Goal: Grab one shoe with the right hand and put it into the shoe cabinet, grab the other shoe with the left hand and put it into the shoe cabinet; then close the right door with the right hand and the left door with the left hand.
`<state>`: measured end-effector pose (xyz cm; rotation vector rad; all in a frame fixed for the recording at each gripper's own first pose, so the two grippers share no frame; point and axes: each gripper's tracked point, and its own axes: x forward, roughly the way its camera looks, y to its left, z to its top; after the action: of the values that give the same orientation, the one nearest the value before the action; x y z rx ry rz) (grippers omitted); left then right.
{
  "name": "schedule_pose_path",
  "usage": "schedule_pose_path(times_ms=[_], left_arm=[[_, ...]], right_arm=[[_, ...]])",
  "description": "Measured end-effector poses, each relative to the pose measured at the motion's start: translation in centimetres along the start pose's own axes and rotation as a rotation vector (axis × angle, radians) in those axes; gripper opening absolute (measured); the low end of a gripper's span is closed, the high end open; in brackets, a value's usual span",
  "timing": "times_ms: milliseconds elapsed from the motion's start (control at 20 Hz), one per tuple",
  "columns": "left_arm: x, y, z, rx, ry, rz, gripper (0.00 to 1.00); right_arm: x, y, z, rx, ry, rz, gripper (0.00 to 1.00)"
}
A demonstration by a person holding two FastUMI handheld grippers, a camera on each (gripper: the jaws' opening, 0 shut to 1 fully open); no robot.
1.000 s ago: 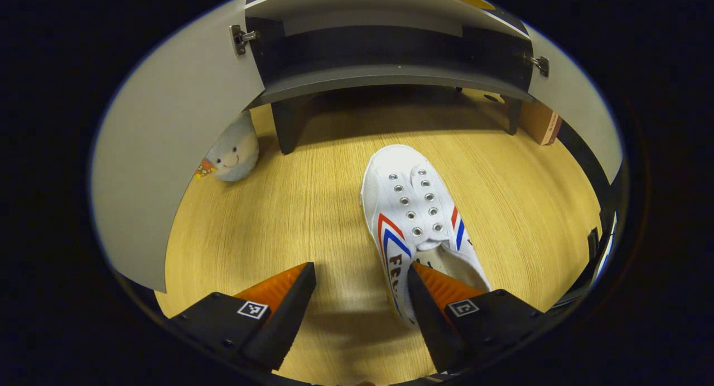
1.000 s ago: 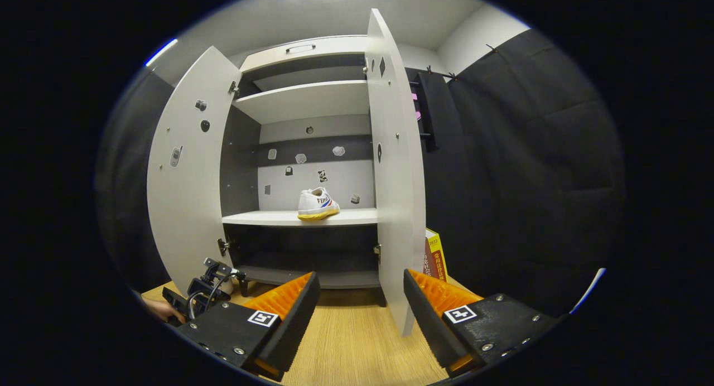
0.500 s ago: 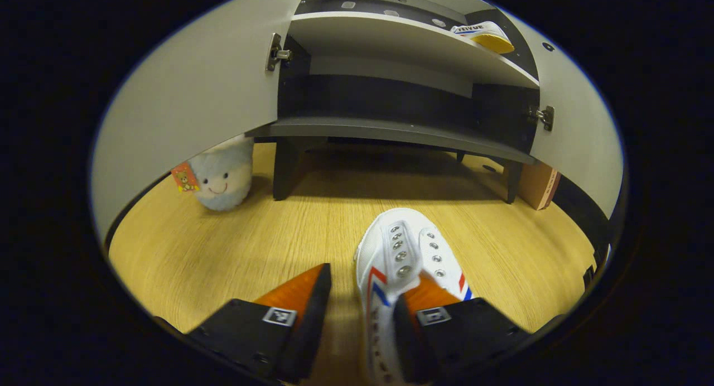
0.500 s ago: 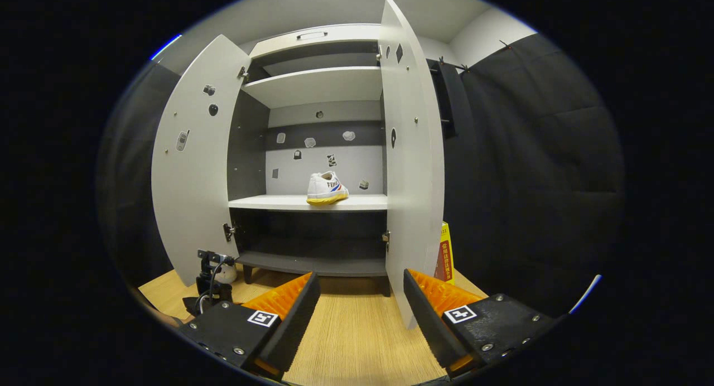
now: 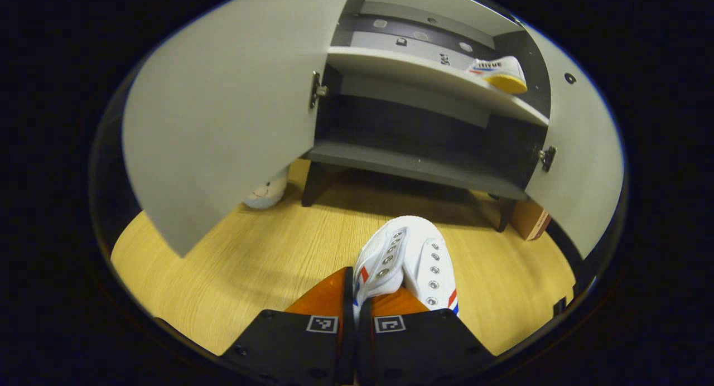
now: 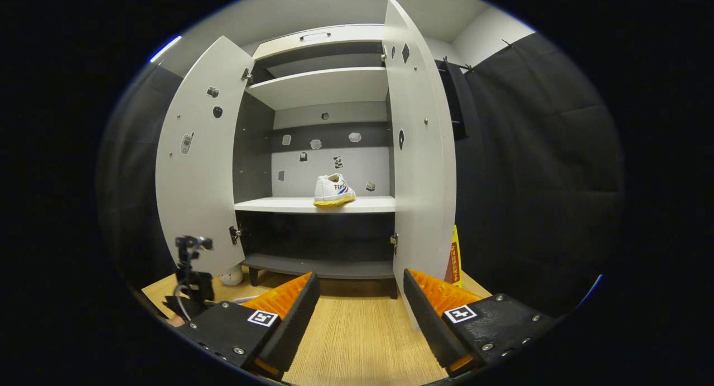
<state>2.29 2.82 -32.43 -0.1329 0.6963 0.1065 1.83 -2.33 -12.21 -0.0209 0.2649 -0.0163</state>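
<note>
With the left gripper (image 5: 355, 297) fingers clamped on the shoe (image 5: 410, 257) collar, it is best carried level onto the shelf (image 5: 424, 76) beside the stowed shoe (image 5: 496, 73), while the right gripper (image 6: 357, 313) fingers are held apart.

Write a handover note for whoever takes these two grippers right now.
Left gripper: shut on the side wall of the second shoe, over the wooden floor in front of the shoe cabinet.
Right gripper: open, empty, held back facing the cabinet.
Done: first shoe sits on the middle shelf.
Left: shelve the second shoe, then close the right door with the right gripper and the left door with the left.
</note>
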Motion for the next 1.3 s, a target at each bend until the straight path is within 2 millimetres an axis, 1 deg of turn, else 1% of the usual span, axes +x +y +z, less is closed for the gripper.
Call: schedule_pose_path(times_ms=[100,150,200,250,300,350,400,450,500,600,700,800,950,1100,1200,1300], left_arm=[[-3.8,-1.4,5.3,0.004,-0.095,-0.002,0.1],[-4.8,-2.1,8.2,0.007,-0.13,-0.003,0.09],[-6.0,-2.8,10.3,0.0,-0.147,-0.006,0.09],[-6.5,-3.3,12.5,-0.016,-0.151,-0.008,0.1],[-5.6,-3.8,14.6,-0.031,-0.156,-0.016,0.1],[-4.0,-4.6,17.0,-0.039,-0.176,-0.021,0.09],[-3.8,-5.3,19.4,-0.033,-0.206,-0.015,0.09],[-3.5,-5.7,21.1,-0.021,-0.235,-0.006,0.09],[-2.6,-6.2,23.7,-0.017,-0.266,-0.002,0.09],[-0.6,-7.5,27.5,-0.044,-0.277,-0.013,0.09],[1.8,-8.9,30.5,-0.028,-0.276,-0.011,0.09],[4.6,-9.7,32.4,0.031,-0.258,0.027,0.09],[8.4,-11.5,33.1,0.062,-0.198,0.04,0.09],[12.4,-11.4,32.9,0.058,-0.124,0.069,0.09],[14.1,-10.8,32.8,0.05,-0.09,0.098,0.09],[15.6,-9.9,32.1,0.052,-0.05,0.132,0.09]], right_arm=[[0.2,0.4,0.2,0.0,-0.008,0.014,0.92],[0.2,0.7,0.2,0.002,-0.01,0.024,0.92],[0.3,1.1,0.4,0.01,-0.013,0.037,0.92],[0.2,1.4,0.6,0.02,-0.019,0.048,0.93],[0.1,1.5,0.9,0.026,-0.026,0.053,0.93],[0.0,1.5,1.1,0.027,-0.033,0.055,0.93],[-0.1,1.4,1.2,0.027,-0.039,0.053,0.92],[-0.3,1.3,1.4,0.026,-0.044,0.053,0.92],[-0.4,1.3,1.6,0.026,-0.047,0.053,0.92],[-0.5,1.1,2.2,0.019,-0.061,0.049,0.92],[-0.7,0.7,2.7,0.008,-0.074,0.04,0.92],[-0.8,0.3,3.0,0.003,-0.079,0.033,0.92],[-0.8,-0.4,3.1,0.007,-0.077,0.019,0.92],[-0.9,-1.1,3.1,0.003,-0.08,-0.001,0.92],[-1.0,-1.4,3.1,-0.006,-0.083,-0.012,0.92],[-1.0,-1.7,3.0,-0.022,-0.085,-0.015,0.92]])
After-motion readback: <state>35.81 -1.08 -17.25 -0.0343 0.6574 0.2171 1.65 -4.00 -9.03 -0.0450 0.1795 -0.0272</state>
